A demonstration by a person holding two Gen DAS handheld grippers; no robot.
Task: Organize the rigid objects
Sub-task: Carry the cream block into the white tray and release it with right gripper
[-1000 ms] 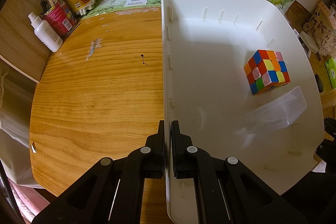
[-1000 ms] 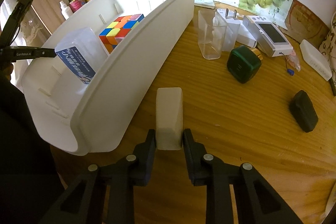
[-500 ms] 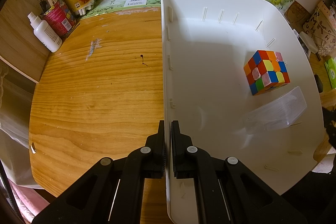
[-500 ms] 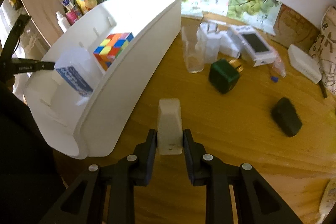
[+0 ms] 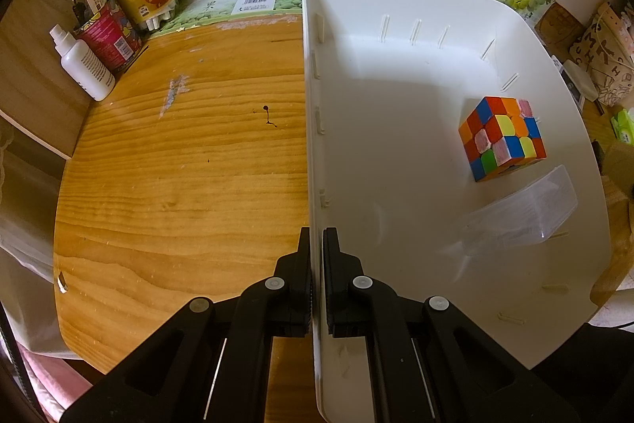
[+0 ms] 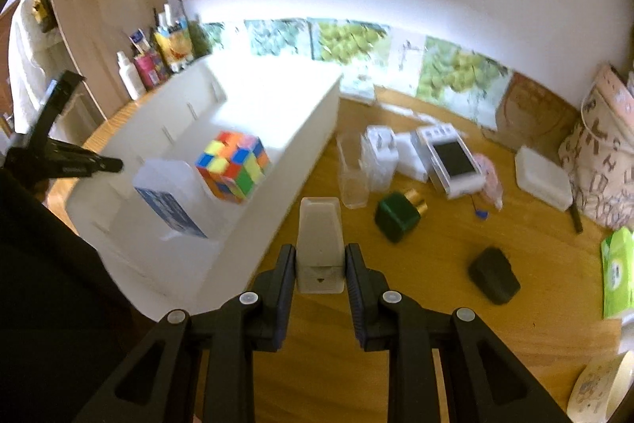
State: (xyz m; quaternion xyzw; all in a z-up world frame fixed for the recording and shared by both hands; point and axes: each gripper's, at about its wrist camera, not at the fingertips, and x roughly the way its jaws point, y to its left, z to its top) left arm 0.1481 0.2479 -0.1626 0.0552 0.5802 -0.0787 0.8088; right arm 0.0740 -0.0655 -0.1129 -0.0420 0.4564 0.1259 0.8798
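A large white bin stands on the wooden table. My left gripper is shut on its near left wall. Inside the bin lie a colourful puzzle cube and a clear plastic box. In the right wrist view my right gripper is shut on a small white rectangular block, held in the air just right of the bin. The cube and the clear box with a blue label show inside. The left gripper appears at the far left.
On the table right of the bin lie a clear cup, a dark green cube, a black case, white chargers, a white device with a screen and a flat white box. Bottles and cartons crowd the back left corner.
My right gripper has lifted the white block off the table and tilted up, so more of the wall and the bin's inside shows. The left gripper has not moved.
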